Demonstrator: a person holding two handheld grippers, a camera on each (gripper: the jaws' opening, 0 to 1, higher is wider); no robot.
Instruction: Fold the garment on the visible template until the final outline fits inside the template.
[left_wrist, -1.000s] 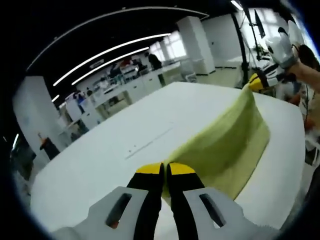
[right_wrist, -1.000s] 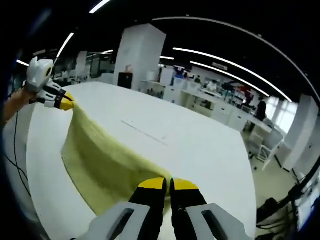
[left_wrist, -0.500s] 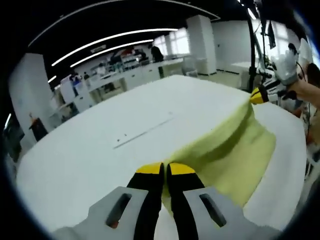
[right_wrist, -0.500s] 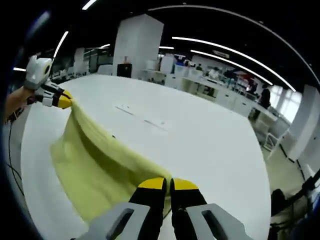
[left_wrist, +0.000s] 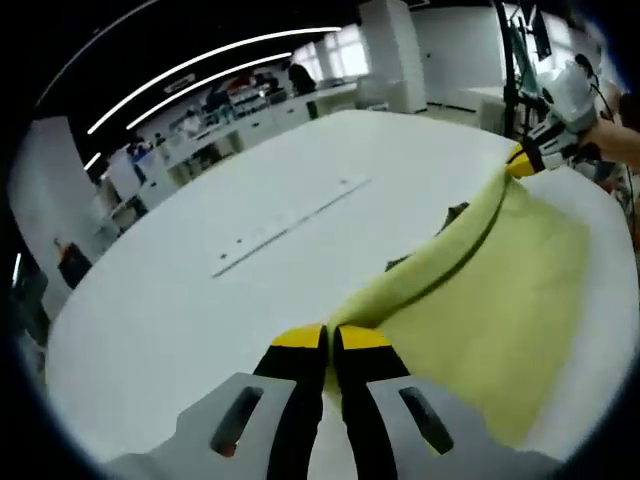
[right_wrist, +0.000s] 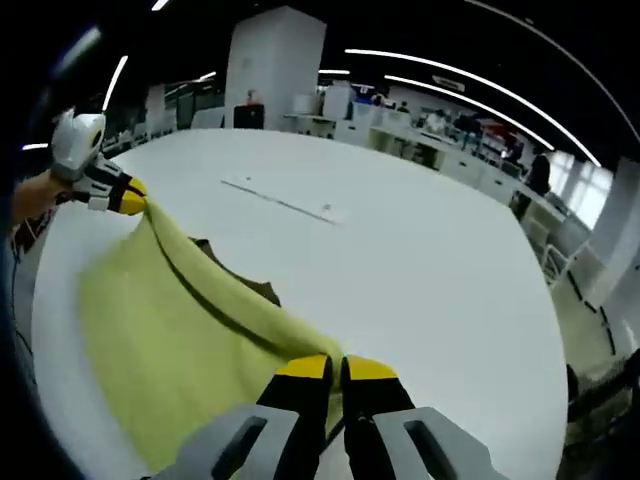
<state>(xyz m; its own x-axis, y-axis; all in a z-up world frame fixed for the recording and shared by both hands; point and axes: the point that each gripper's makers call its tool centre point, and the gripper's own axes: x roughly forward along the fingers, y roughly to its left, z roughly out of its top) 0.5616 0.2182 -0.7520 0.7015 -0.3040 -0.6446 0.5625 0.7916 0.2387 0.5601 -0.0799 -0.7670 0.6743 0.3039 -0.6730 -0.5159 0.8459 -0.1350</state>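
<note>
The soft yellow-green fabric garment runs out past the lower right edge of the left gripper view and past the lower left edge of the right gripper view. A dark brown patch just behind the garment's raised fold is mostly hidden by it; what it is cannot be told. Distant benches and figures beyond the garment are blurred.
</note>
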